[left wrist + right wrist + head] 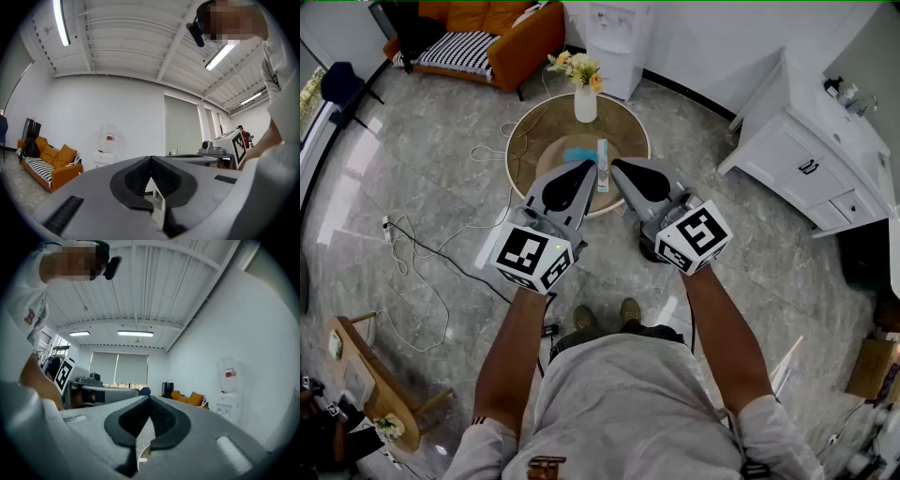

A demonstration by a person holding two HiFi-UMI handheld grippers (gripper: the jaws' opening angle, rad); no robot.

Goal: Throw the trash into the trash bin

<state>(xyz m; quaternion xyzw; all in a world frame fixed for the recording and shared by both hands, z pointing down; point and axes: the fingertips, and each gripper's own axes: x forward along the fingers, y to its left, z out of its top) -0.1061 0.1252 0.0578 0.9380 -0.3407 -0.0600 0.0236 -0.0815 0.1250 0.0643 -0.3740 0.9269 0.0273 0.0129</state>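
In the head view a round wooden table [539, 131] stands on the floor ahead of me. On it lie a crumpled blue piece [577, 155] and a long white strip [602, 167]. My left gripper [591, 165] and right gripper [616, 165] hover side by side above the table's near edge, both pointing roughly level. Both are shut with nothing between the jaws. In the left gripper view the left gripper [151, 158] has its tips meeting, and in the right gripper view the right gripper [150, 398] shows the same. A dark round container [650, 251] is partly hidden under the right gripper.
A white vase of flowers [585, 98] stands at the table's far side. Cables [412, 253] trail over the grey floor at left. There is an orange sofa [487, 37] at the back, a water dispenser [617, 42] beside it, and a white cabinet [806, 159] at right.
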